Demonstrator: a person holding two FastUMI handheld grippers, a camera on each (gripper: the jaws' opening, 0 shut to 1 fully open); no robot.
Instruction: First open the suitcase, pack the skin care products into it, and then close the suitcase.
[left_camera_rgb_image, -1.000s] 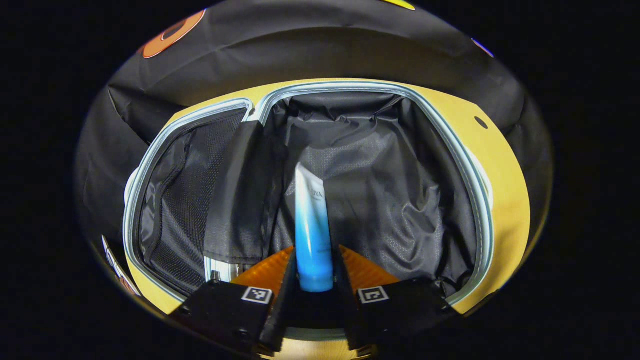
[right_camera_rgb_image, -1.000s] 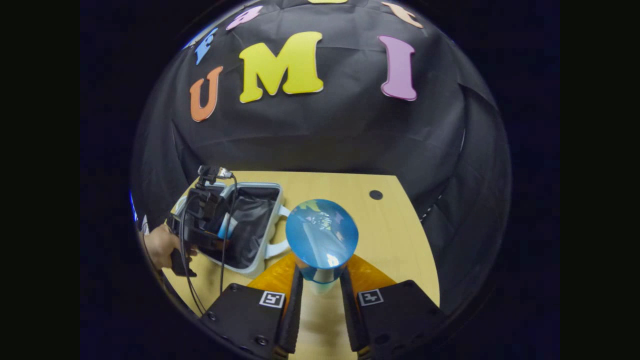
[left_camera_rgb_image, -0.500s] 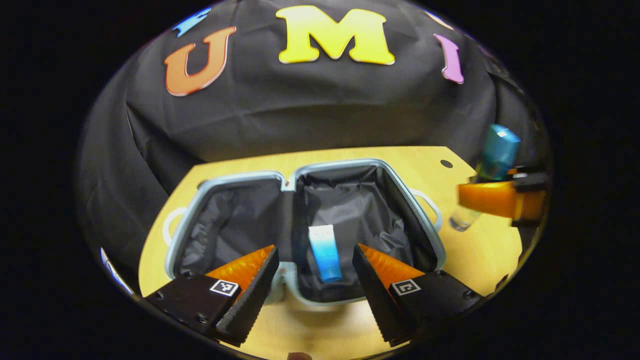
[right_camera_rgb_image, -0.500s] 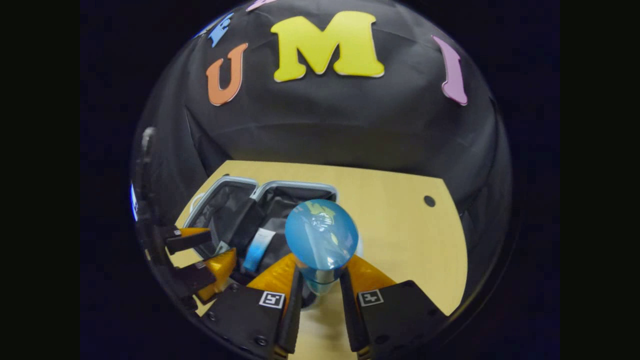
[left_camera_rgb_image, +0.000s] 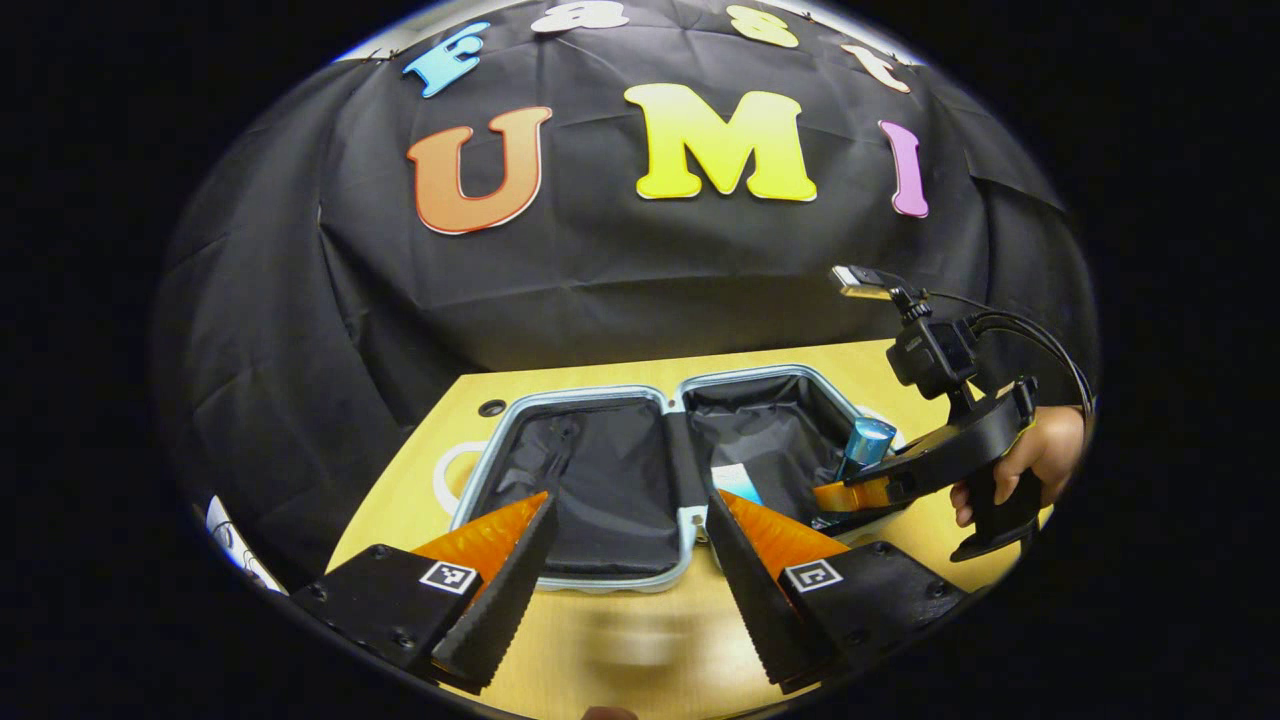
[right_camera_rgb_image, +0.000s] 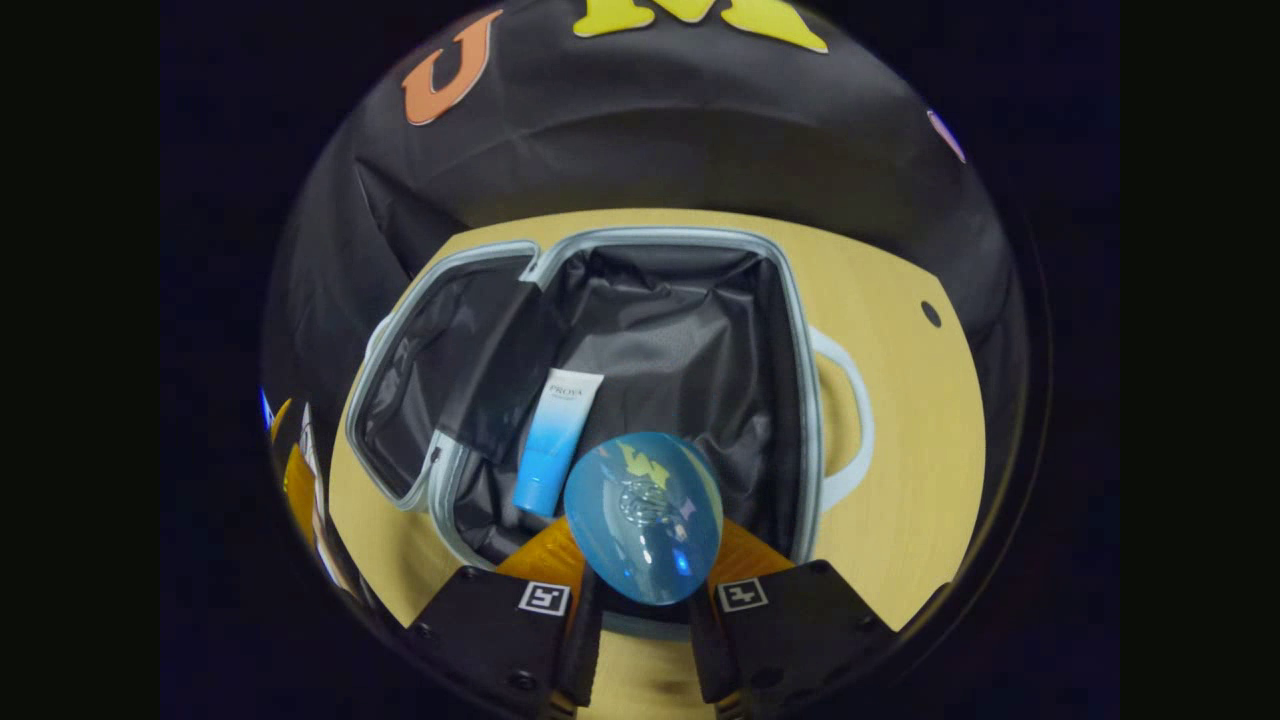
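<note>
The right gripper (right_camera_rgb_image: 640, 600) was clenched on a blue-capped bottle (right_camera_rgb_image: 643, 518) over the open suitcase (right_camera_rgb_image: 800, 400), where a tube (right_camera_rgb_image: 556, 440) already lay. The bottle looked smooth, rigid, probably slippery; gripping below the cap seemed safest. The left gripper (left_camera_rgb_image: 625, 570) hung released.

The tube (right_camera_rgb_image: 556, 440) lying in the suitcase (right_camera_rgb_image: 800, 400) carried a short line of dark print across its white end, with finer print under it that was too small to make out in the right gripper view. In the left gripper view the tube (left_camera_rgb_image: 737, 484) showed no legible print.

Each finger of the left gripper (left_camera_rgb_image: 630, 500) bore 1 square black-and-white coded marker, 2 in all (left_camera_rgb_image: 447, 576) (left_camera_rgb_image: 811, 575). The right gripper (right_camera_rgb_image: 640, 560) bore 2 markers of the same kind (right_camera_rgb_image: 545, 598) (right_camera_rgb_image: 741, 594), 1 on each side of the blue-capped bottle (right_camera_rgb_image: 642, 515) pressed between its fingers.
</note>
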